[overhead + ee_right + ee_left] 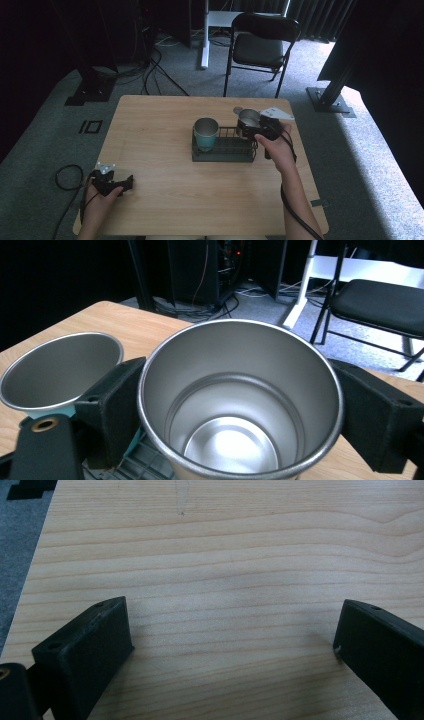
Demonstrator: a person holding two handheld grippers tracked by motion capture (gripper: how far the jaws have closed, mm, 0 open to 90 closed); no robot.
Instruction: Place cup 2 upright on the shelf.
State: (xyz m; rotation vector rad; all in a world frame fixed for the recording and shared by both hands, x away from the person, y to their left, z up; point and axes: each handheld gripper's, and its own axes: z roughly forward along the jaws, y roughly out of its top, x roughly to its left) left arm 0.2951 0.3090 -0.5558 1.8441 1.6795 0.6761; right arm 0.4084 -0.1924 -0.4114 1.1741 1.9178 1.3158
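Steel cup clamped in the right hand-held gripper — right of centre, above the dish rack

Left hand-held gripper rests wide open, empty, lower left on the tabletop — teal cup stands in the rack

Two metal cups are present: one teal cup and one silver cup. One dark wire rack sits on one wooden table. One black folding chair stands beyond, and two grippers are counted: left gripper, right gripper.
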